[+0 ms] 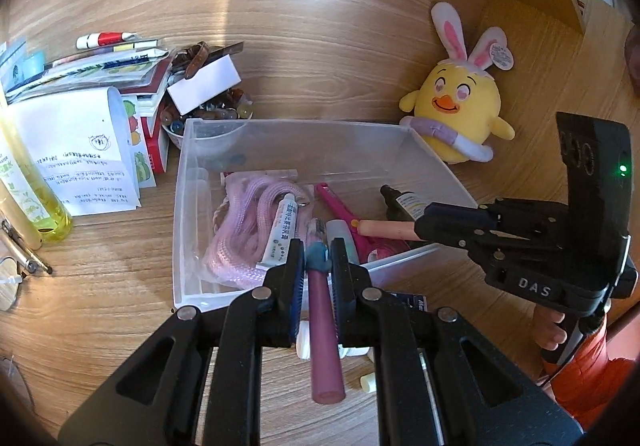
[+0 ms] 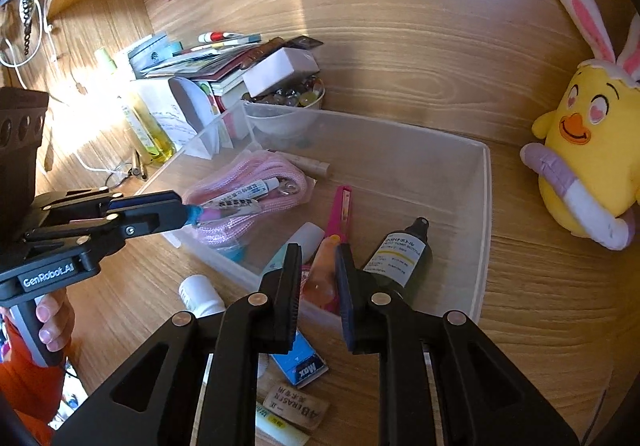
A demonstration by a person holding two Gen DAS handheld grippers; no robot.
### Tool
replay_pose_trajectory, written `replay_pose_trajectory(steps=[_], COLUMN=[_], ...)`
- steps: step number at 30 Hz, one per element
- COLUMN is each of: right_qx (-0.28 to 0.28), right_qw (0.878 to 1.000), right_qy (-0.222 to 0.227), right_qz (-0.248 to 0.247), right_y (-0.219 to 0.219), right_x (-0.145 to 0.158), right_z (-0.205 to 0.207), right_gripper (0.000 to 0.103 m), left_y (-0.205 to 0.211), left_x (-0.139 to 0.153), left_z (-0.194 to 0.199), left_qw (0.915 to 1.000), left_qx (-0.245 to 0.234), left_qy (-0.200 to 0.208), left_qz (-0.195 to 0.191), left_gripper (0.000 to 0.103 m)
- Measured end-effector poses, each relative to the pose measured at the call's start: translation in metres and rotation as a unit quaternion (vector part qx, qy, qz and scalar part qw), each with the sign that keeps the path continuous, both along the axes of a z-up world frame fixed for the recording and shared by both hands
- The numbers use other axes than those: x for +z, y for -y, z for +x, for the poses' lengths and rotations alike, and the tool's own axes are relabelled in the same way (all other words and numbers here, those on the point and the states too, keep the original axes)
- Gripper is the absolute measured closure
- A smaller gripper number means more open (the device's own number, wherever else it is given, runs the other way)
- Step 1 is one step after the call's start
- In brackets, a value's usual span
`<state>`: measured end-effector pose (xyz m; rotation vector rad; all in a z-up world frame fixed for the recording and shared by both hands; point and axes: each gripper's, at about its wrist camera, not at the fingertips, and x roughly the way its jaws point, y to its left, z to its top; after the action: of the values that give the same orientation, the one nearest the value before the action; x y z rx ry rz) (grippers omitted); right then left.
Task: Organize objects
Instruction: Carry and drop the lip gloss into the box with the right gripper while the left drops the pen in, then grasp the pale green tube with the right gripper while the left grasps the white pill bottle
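Note:
A clear plastic bin (image 1: 188, 206) (image 2: 486, 206) sits on the wooden desk. It holds a pink rope (image 1: 244, 230) (image 2: 256, 174), a white tube (image 1: 280, 230), a pink tool (image 1: 336, 206) (image 2: 340, 210) and a dark bottle (image 1: 404, 206) (image 2: 404, 258). My left gripper (image 1: 318, 258) (image 2: 188, 214) is shut on a mauve pen with a blue collar (image 1: 324, 330) at the bin's near edge. My right gripper (image 2: 318, 274) (image 1: 416, 228) is shut on an orange-pink stick (image 1: 384, 228) (image 2: 320, 278) over the bin's near right part.
A yellow plush chick (image 1: 456, 114) (image 2: 592, 150) stands right of the bin. A bowl of beads (image 1: 208, 118) (image 2: 288, 102), papers and a yellow bottle (image 1: 36, 198) lie to the left. A white bottle (image 2: 200, 296), a blue box (image 2: 300, 362) and an eraser (image 2: 296, 406) lie in front.

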<state>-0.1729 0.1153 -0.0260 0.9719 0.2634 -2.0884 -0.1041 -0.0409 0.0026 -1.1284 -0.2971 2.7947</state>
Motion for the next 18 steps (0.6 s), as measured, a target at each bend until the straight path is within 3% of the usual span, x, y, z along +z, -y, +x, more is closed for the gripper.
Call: replay_pose_trajectory(steps=[8,13,18], right_qx=[0.011,0.02,0.039], right_qw=[1.0,0.999,0.999], right_qy=[-0.013,-0.019,-0.009], right_qz=[-0.015,-0.019,-0.01], right_y=[-0.015,-0.022,-0.025], right_x=[0.016,0.02,0.008], right_z=[0.026,0.048,0.07], right_gripper=[0.082,0.075,0.07], left_y=[-0.009,-0.013,-0.014], left_x=[0.015,0.027,0.024], left_z=[0.018,0.038,0.053], left_qw=[0.9996,0.9984,0.9985], left_qx=[-0.005,0.001,0.002], left_qy=[-0.022,-0.042,-0.036], left_qz=[-0.018,-0.037,-0.041], left_gripper=[0.09,0.069,0.06])
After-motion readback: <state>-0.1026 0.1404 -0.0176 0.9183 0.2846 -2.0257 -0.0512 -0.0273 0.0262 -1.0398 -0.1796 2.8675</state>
